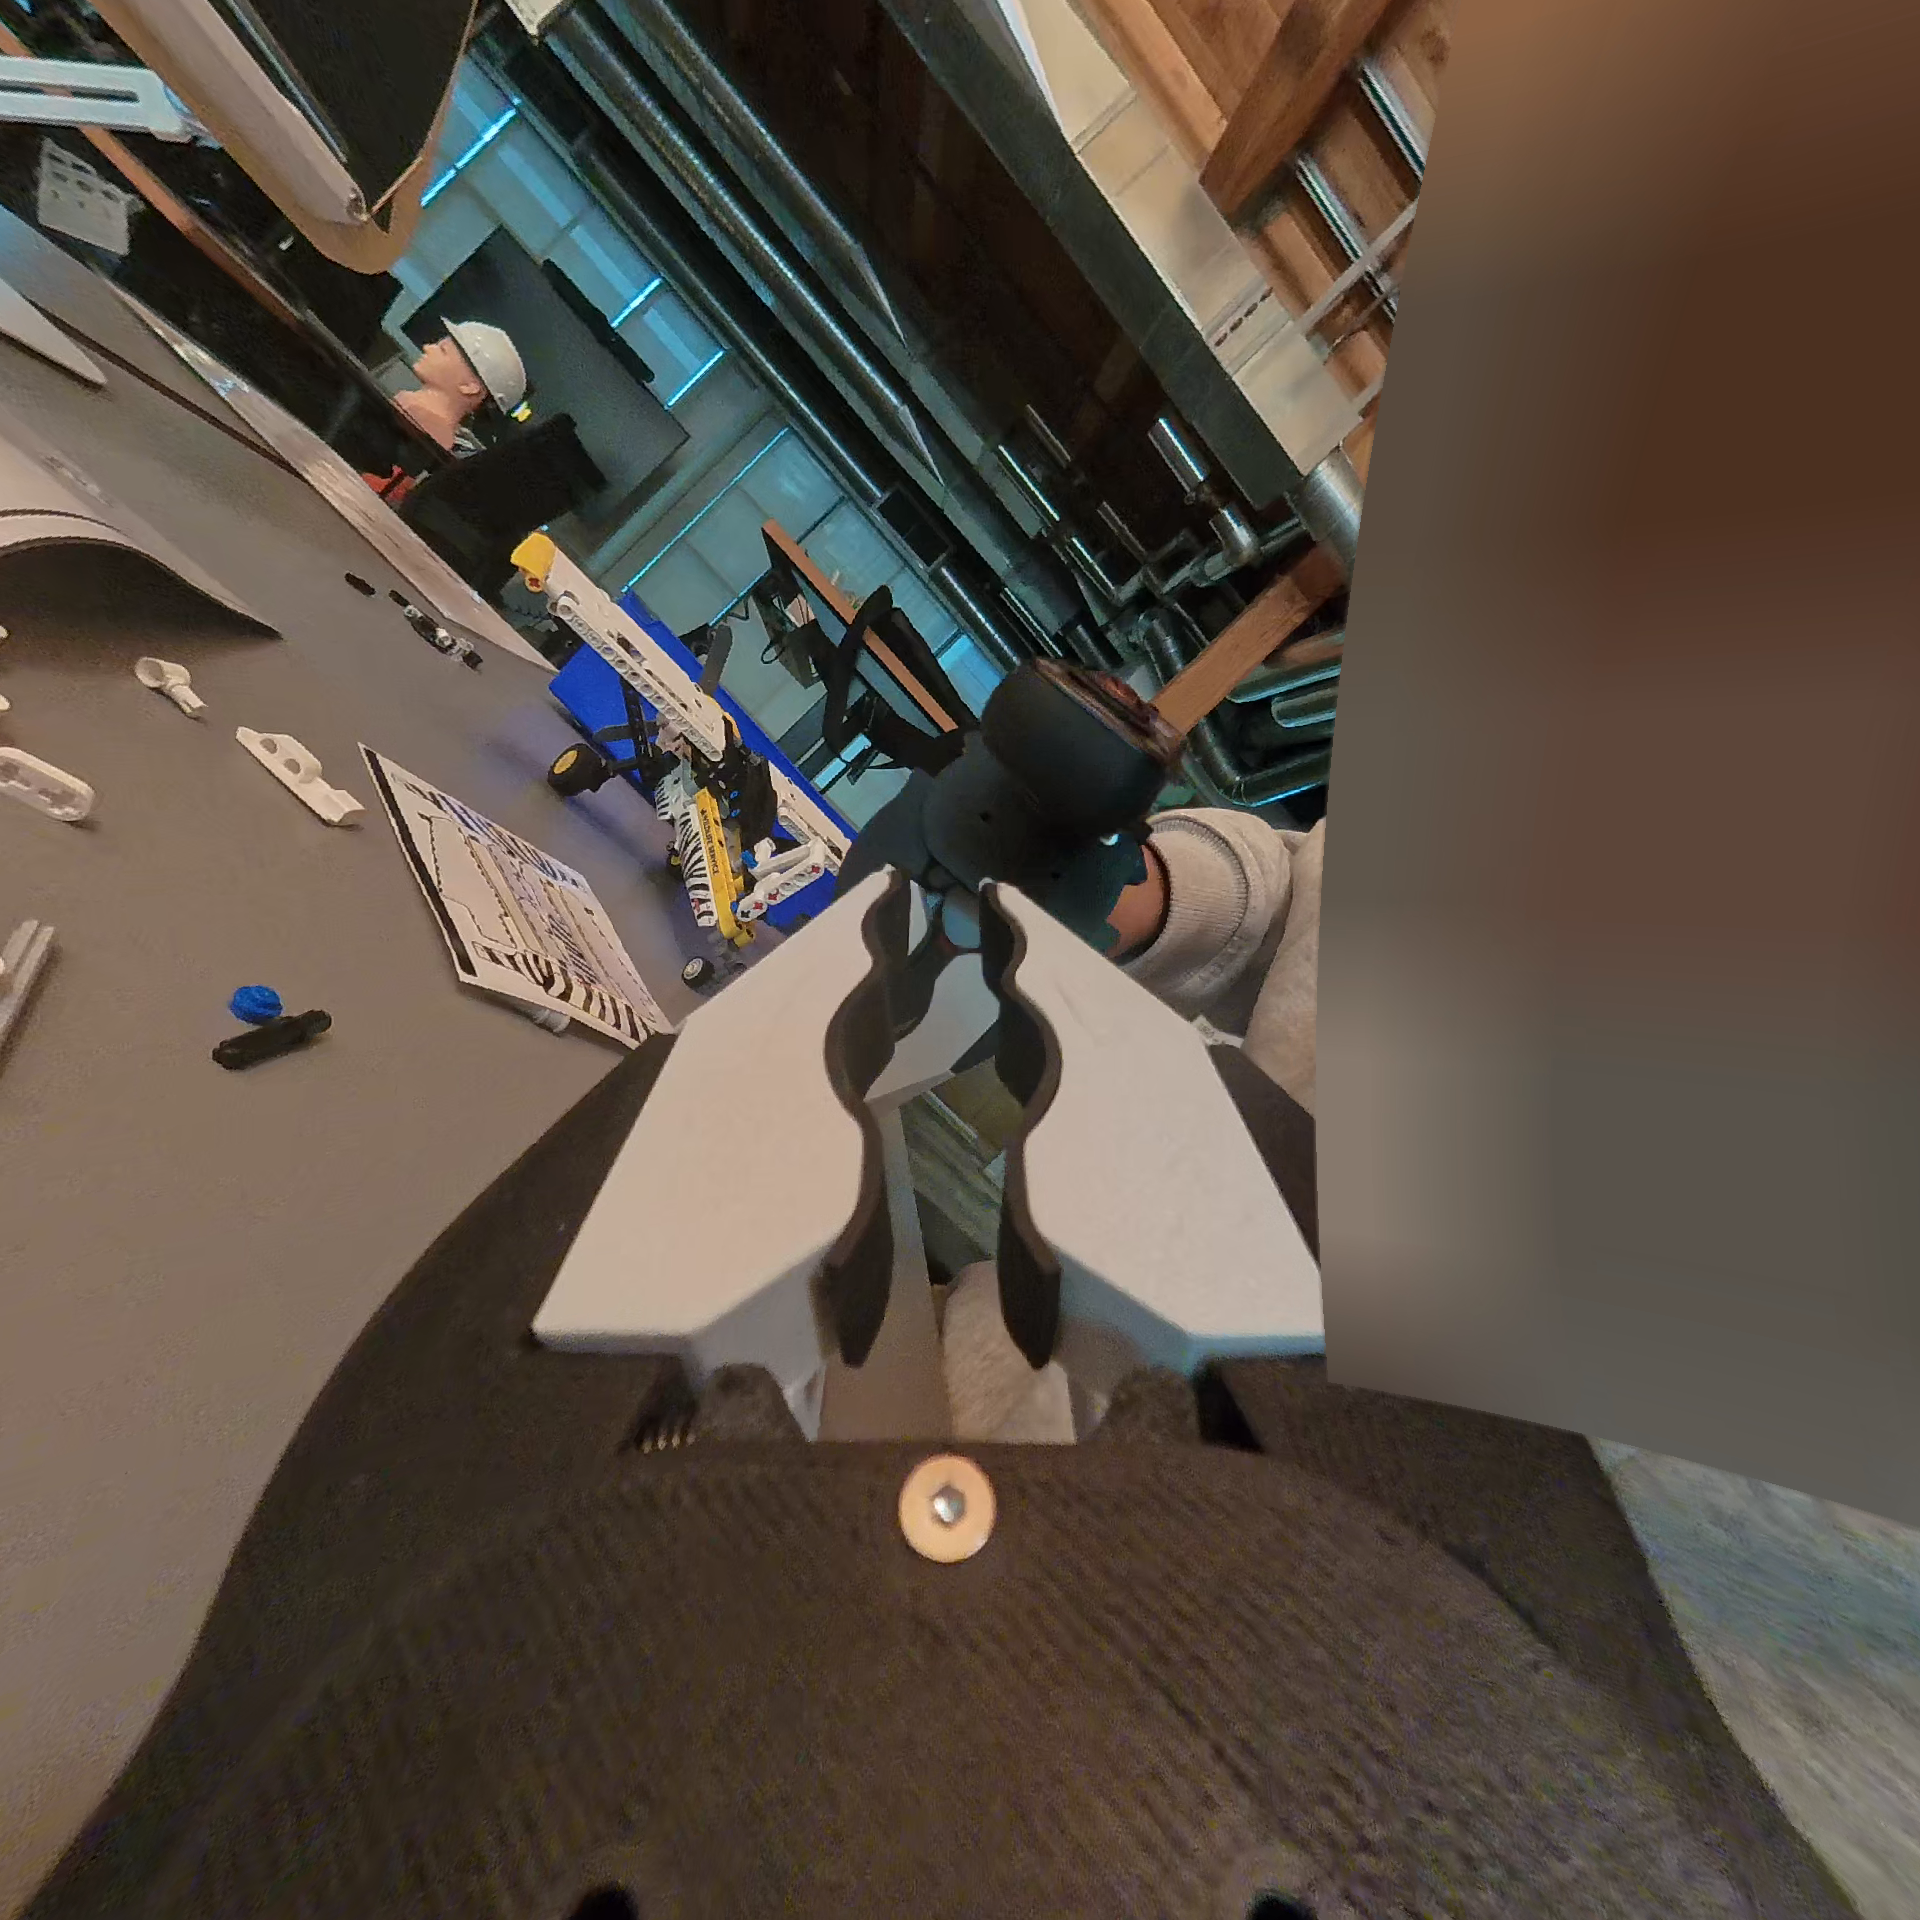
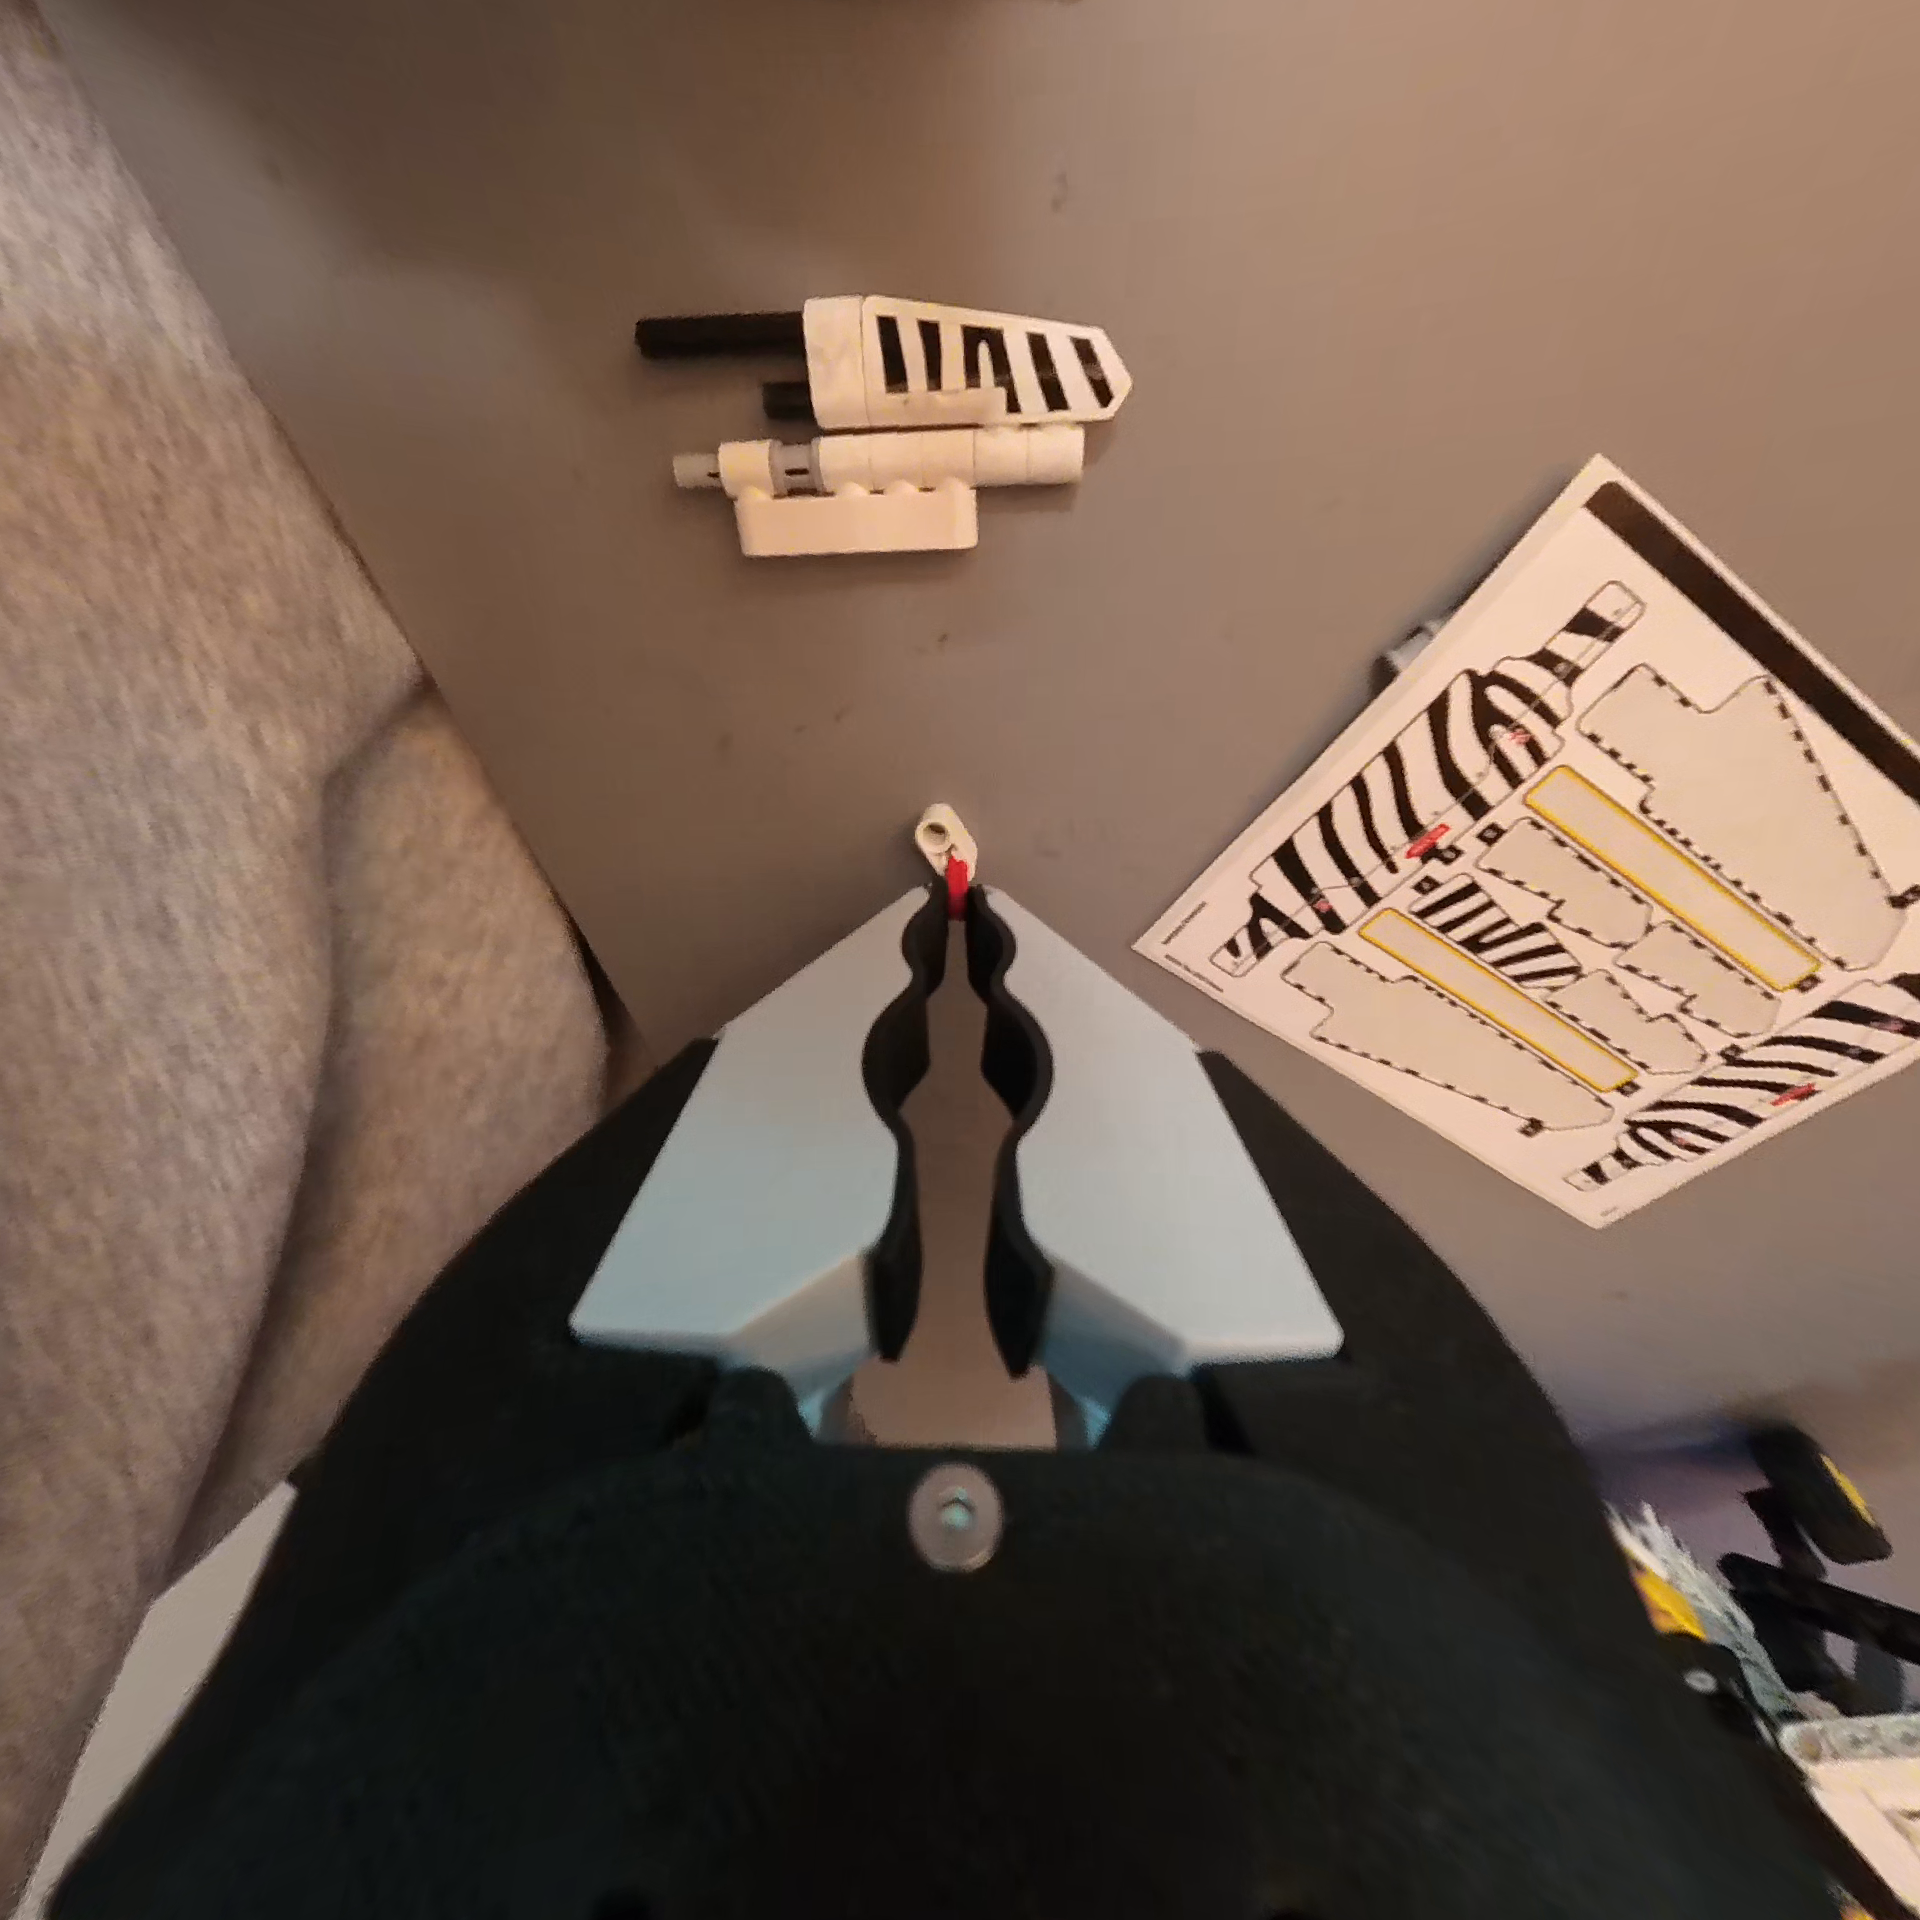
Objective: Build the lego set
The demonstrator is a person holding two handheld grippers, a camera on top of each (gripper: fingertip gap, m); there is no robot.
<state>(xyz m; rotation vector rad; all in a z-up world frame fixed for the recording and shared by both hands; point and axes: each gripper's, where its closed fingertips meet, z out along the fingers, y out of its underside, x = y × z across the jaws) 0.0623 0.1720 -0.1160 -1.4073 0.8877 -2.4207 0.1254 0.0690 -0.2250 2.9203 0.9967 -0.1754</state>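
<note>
My right gripper (image 2: 954,902) is shut on a small red pin with a white connector (image 2: 943,836) at its end, held above the grey table (image 2: 1351,260). A white sub-assembly with a zebra-striped panel (image 2: 914,416) lies on the table ahead of it. My left gripper (image 1: 940,894) is raised and tilted, its fingers slightly apart with nothing between them. The partly built yellow, white and black model (image 1: 696,790) stands beyond it on the table, and shows in the right wrist view (image 2: 1808,1621) at the lower right.
A zebra-pattern sticker sheet (image 2: 1558,883) lies right of the right gripper and also shows in the left wrist view (image 1: 520,904). Loose white pieces (image 1: 301,774), a blue piece (image 1: 255,1003) and a black pin (image 1: 270,1039) lie on the table. A blue box (image 1: 597,681) is behind the model. A grey sleeve (image 2: 156,727) is at left. My right fingertips sit around 15 cm from my left ones. The left tips stand about 12 cm off the blue piece (image 1: 255,1003).
</note>
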